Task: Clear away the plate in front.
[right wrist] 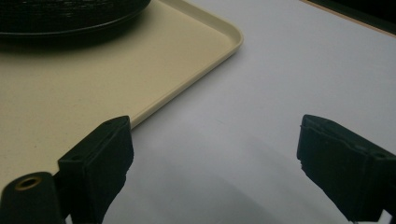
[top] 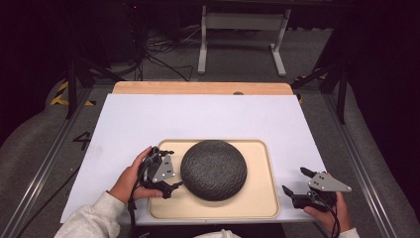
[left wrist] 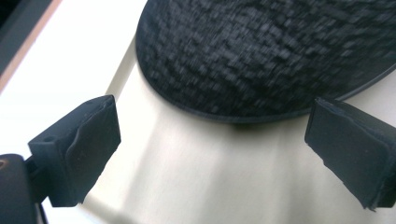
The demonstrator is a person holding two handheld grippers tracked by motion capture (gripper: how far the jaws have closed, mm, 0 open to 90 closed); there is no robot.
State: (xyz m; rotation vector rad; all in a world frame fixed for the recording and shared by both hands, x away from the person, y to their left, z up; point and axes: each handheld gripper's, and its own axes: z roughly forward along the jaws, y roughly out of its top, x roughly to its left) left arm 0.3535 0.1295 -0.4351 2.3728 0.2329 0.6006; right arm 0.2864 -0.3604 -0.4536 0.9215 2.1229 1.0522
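Observation:
A dark woven dome point(top: 213, 169) rests rim-down on a beige tray point(top: 260, 198) near the table's front. My left gripper point(top: 177, 168) sits over the tray's left part, just left of the dome, held in a hand. In the left gripper view its jaws stand wide apart, open point(left wrist: 212, 140), with the dome's rim point(left wrist: 271, 56) a little beyond them and bare tray point(left wrist: 196, 177) below. My right gripper point(top: 293, 179) is off the tray's right edge, open point(right wrist: 212, 158) over the white sheet, with the tray's corner point(right wrist: 93, 79) and the dome point(right wrist: 60, 14) at its left.
A white sheet point(top: 198, 119) covers most of the wooden tabletop point(top: 198, 88), whose bare strip shows at the back. Metal rails point(top: 44, 163) run along both sides. A white stand point(top: 242, 22) and cables lie on the floor beyond.

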